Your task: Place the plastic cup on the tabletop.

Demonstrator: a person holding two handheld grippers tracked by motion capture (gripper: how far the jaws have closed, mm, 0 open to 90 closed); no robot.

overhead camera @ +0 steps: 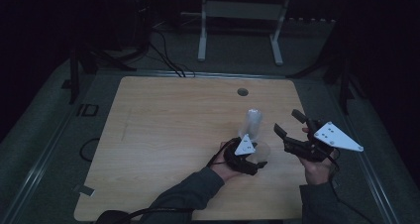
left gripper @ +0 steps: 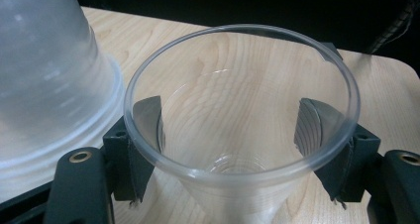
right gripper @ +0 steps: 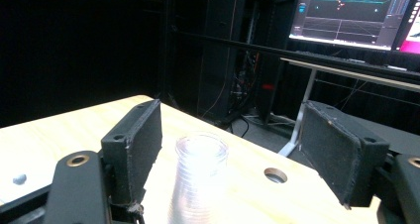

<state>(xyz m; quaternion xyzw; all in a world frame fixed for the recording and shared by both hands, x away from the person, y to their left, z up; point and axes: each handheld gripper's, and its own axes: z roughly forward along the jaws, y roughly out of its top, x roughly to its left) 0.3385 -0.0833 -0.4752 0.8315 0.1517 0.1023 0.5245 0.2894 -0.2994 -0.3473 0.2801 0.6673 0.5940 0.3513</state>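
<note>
A single clear plastic cup (left gripper: pixel 233 184) stands upright on the wooden table (overhead camera: pixel 163 135), mouth up, between the jaws of my left gripper (left gripper: pixel 230 130). Its rim looks round and unsqueezed, and the pads (left gripper: pixel 148 120) stand at its two sides. In the high view the left gripper (overhead camera: pixel 258 158) sits low at the table's front middle, with that cup (overhead camera: pixel 263 151) at its tip. A tall stack of clear cups (overhead camera: pixel 252 122) stands right beside it, seen close at the left (left gripper: pixel 44 85). My right gripper (overhead camera: pixel 288 123) hovers to the right, open and empty, aimed at the stack (right gripper: pixel 198 174).
A round hole (overhead camera: pixel 242 91) is in the table's far side, beyond the stack. Behind the table stands a white frame (overhead camera: pixel 237 11), with cables (overhead camera: pixel 168 60) on the floor. A lit monitor (right gripper: pixel 346 16) is in the dark background.
</note>
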